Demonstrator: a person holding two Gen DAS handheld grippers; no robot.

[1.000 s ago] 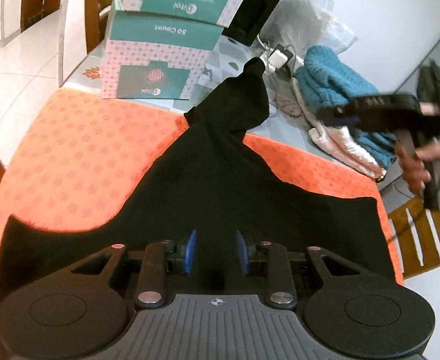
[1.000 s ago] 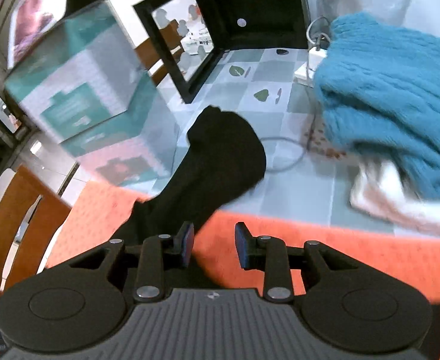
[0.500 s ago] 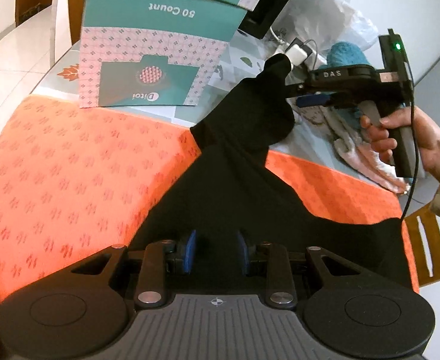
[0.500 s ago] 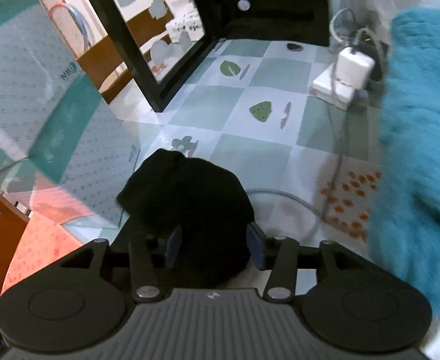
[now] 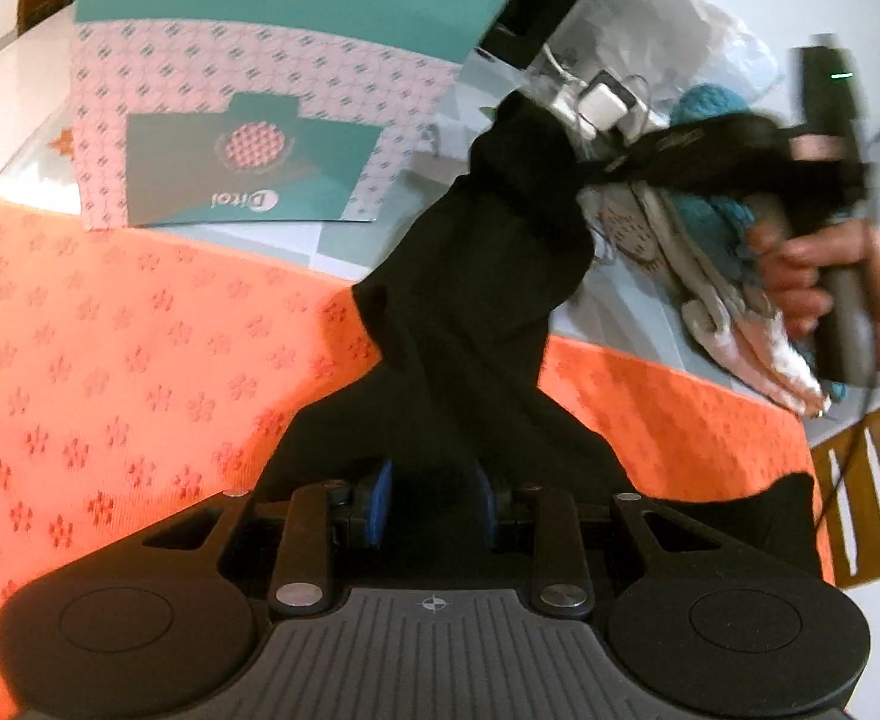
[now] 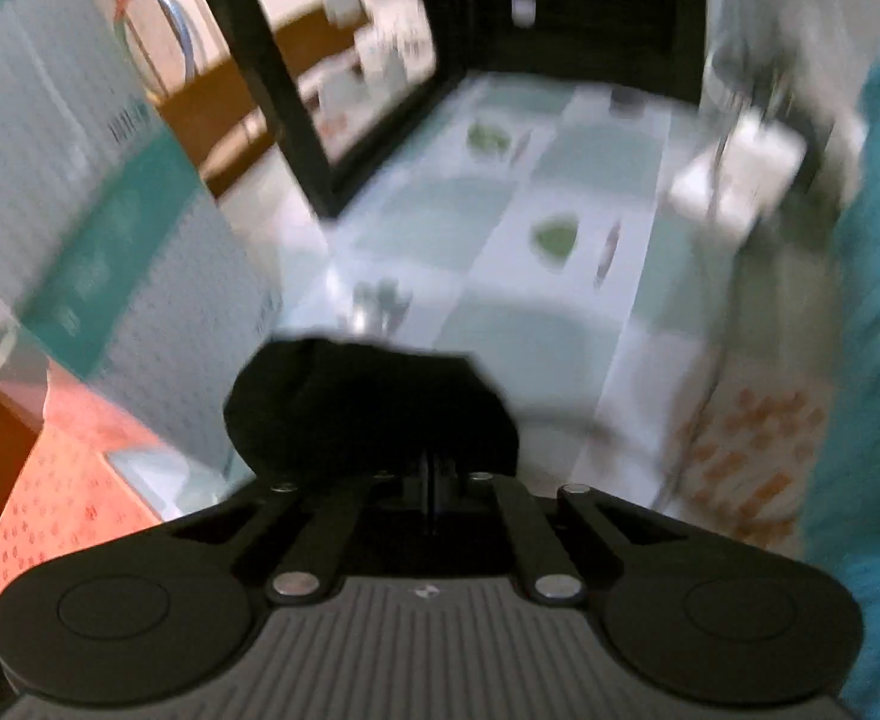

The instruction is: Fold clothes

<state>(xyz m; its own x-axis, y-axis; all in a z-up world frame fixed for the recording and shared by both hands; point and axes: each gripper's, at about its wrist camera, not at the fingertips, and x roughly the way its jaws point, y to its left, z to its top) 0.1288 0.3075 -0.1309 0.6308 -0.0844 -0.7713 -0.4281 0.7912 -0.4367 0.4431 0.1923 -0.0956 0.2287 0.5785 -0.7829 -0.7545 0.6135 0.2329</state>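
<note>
Orange patterned cloth (image 5: 110,360) covers the near part of the table, and past its edge a pale tablecloth with green checks and leaf prints (image 6: 499,312) runs back toward a white wall. On the orange cloth lies a black soft garment (image 5: 457,372), its body spread flat and one long sleeve drawn up and away toward the far right.

Low over the garment's body, the left gripper (image 5: 431,507) has its blue-padded fingers (image 5: 380,504) spread apart, with black fabric showing between them. Across from it, a hand (image 5: 823,276) holds the right gripper (image 6: 431,474), whose jaws are pressed together on the end of that sleeve; the cuff bunches in a dark lump just ahead of them and hangs clear of the checked tablecloth.

Behind the garment stands a pink and teal cardboard box printed "50 Count" (image 5: 248,120). A black open-fronted frame (image 6: 440,48) sits further back. To the right are a white power adapter with cables (image 5: 604,99), a teal knitted sweater (image 6: 871,312), and a pale folded cloth (image 5: 715,306) just beside it. The right wrist view is blurred.
</note>
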